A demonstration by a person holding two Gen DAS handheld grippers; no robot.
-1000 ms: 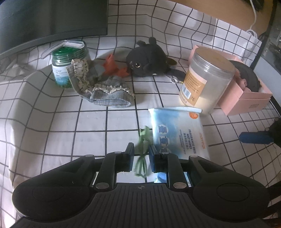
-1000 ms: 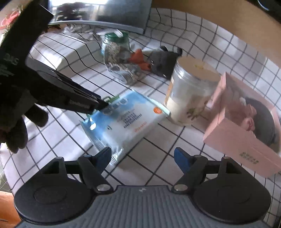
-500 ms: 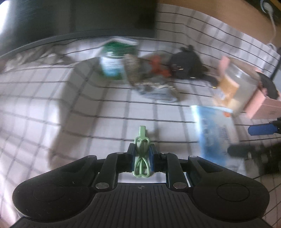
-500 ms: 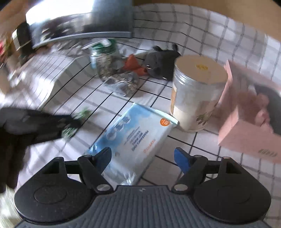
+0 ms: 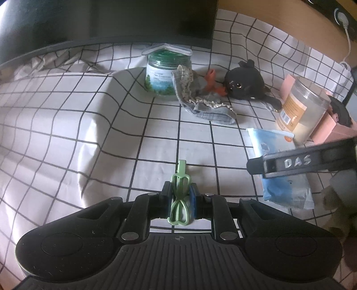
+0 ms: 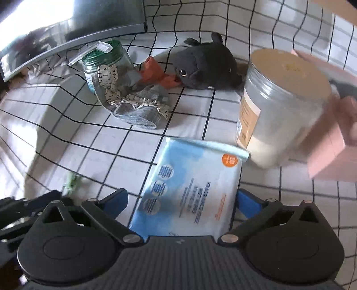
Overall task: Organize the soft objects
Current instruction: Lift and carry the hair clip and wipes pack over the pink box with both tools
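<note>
My left gripper (image 5: 180, 196) is shut on a green plastic clip (image 5: 180, 189), held just above the checked cloth; the clip also shows blurred in the right wrist view (image 6: 71, 181). My right gripper (image 6: 181, 200) is open and straddles the near end of a blue wet-wipes pack (image 6: 194, 189), also in the left wrist view (image 5: 283, 169). A grey sock (image 5: 205, 102) leans on a green-lidded jar (image 5: 166, 73). A black plush toy (image 5: 244, 83) lies behind it beside an orange soft piece (image 5: 213, 82).
A clear jar with white contents (image 5: 303, 111) and a pink box (image 5: 334, 125) stand at the right. A dark monitor (image 5: 107, 20) sits at the back. The cloth (image 5: 67, 133) is raised over something at the left.
My left gripper has swung left with the clip, away from the wipes pack. My right gripper has moved in over the pack, which now lies between its open fingers.
</note>
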